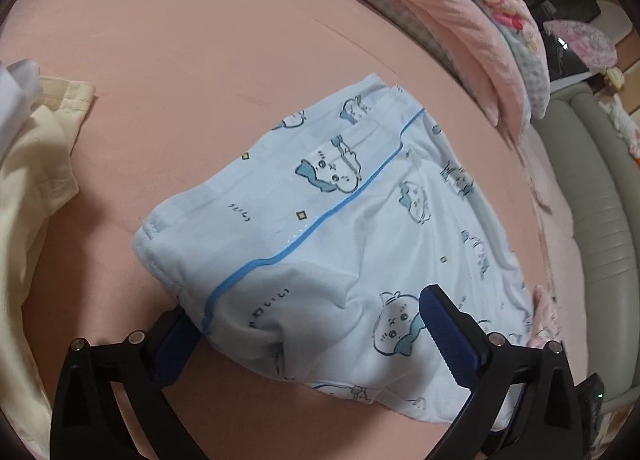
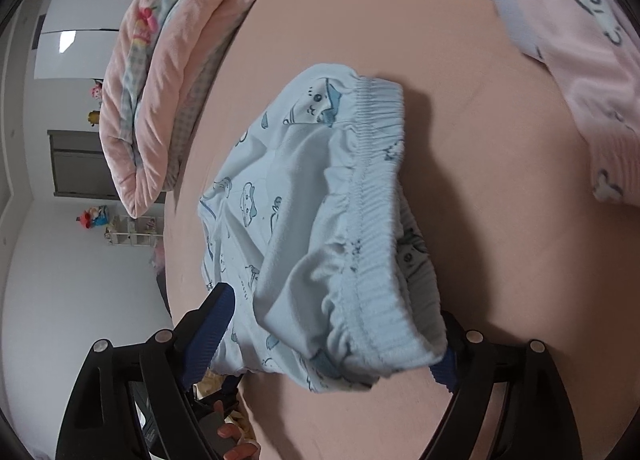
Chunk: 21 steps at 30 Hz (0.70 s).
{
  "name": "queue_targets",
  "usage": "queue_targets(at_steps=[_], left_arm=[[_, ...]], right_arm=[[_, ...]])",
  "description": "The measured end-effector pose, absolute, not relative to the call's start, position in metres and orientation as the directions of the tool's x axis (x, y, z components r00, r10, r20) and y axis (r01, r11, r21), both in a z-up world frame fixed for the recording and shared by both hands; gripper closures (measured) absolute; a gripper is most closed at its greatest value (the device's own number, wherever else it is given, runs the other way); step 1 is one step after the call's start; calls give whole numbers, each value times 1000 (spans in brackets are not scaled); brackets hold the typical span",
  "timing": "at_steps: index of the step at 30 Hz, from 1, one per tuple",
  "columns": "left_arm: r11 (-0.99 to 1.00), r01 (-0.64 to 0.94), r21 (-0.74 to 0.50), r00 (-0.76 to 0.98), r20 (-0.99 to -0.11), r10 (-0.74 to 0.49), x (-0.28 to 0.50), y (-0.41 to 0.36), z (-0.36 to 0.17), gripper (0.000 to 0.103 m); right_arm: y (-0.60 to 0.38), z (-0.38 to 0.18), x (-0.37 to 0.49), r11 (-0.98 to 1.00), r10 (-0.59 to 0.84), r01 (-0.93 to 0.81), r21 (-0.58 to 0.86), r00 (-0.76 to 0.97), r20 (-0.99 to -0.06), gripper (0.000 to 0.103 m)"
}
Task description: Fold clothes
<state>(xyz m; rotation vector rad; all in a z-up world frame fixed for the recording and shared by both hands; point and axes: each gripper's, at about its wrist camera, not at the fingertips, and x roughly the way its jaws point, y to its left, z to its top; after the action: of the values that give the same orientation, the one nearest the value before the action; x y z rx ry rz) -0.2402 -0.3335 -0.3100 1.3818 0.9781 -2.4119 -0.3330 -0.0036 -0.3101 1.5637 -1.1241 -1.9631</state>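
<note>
The pale blue printed shorts are lying folded on the peach bedsheet, and both grippers are hanging right over them, angling downward. The left gripper is standing with its jaws spread wide, one blue pad tucked under the near edge of the cloth, the other resting above the cartoon print, neither pinching. From the other wrist, the right gripper is likewise gaping, the elastic waistband bunching up between its fingers; its right-hand pad is sitting mostly hidden behind that waistband. Fingertips of a hand are peeking in at the bottom edge, cut off by the frame. A cream garment is lying at the left, partly out of view, and a pink garment with a cartoon face is sitting beyond. Small squiggly characters are dotting the shorts, too tiny to read. A folded pink quilt is lining the far side.
</note>
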Motion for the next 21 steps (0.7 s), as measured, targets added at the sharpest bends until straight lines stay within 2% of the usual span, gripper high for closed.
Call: queue_targets(at_steps=[4, 6, 8, 9, 10, 11, 12, 13, 14, 15, 16, 18, 19, 21], left_arm=[[-800, 441, -407, -525, -840, 138, -242, -327, -310, 0], [-821, 414, -392, -510, -847, 147, -244, -326, -311, 1], [-830, 398, -391, -507, -848, 156, -244, -326, -311, 1], [-828, 398, -395, -509, -846, 159, -243, -327, -311, 1], [-822, 410, -395, -509, -847, 153, -243, -328, -311, 1], [-815, 422, -396, -510, -848, 148, -242, -329, -310, 2], [-810, 436, -392, -508, -850, 138, -242, -330, -309, 13], [-815, 454, -359, -495, -863, 105, -243, -330, -308, 22], [-830, 465, -306, -475, -878, 58, -245, -327, -306, 42], [-852, 458, -252, -456, -890, 18, -247, -323, -305, 48], [-867, 443, -229, -450, -893, 5, -248, -321, -305, 51], [-886, 409, -218, -460, -888, 6, -248, -317, -303, 70], [-887, 400, -232, -463, -886, 23, -247, -317, -302, 73], [-868, 406, -286, -469, -880, 71, -245, -322, -301, 89]], right_arm=[[-4, -311, -335, -605, -725, -158, 780, -296, -622, 17], [-3, -311, -335, -618, -721, -148, 772, -286, -631, 21], [-5, -311, -335, -655, -696, -132, 744, -277, -662, 31], [-5, -310, -335, -679, -677, -122, 724, -276, -682, 41], [-5, -310, -334, -703, -657, -111, 702, -276, -702, 56], [-5, -310, -334, -733, -630, -96, 673, -277, -726, 65], [-5, -310, -334, -756, -609, -84, 649, -276, -744, 72], [-5, -310, -334, -757, -610, -74, 649, -275, -743, 72], [-4, -310, -335, -759, -611, -64, 648, -273, -743, 72], [-6, -309, -335, -766, -606, -57, 640, -268, -749, 73], [-7, -308, -336, -774, -600, -51, 632, -263, -756, 74], [-13, -304, -338, -801, -575, -21, 598, -250, -779, 74], [-16, -302, -339, -814, -563, -5, 581, -241, -791, 74], [-20, -298, -341, -830, -546, 21, 557, -225, -807, 74]])
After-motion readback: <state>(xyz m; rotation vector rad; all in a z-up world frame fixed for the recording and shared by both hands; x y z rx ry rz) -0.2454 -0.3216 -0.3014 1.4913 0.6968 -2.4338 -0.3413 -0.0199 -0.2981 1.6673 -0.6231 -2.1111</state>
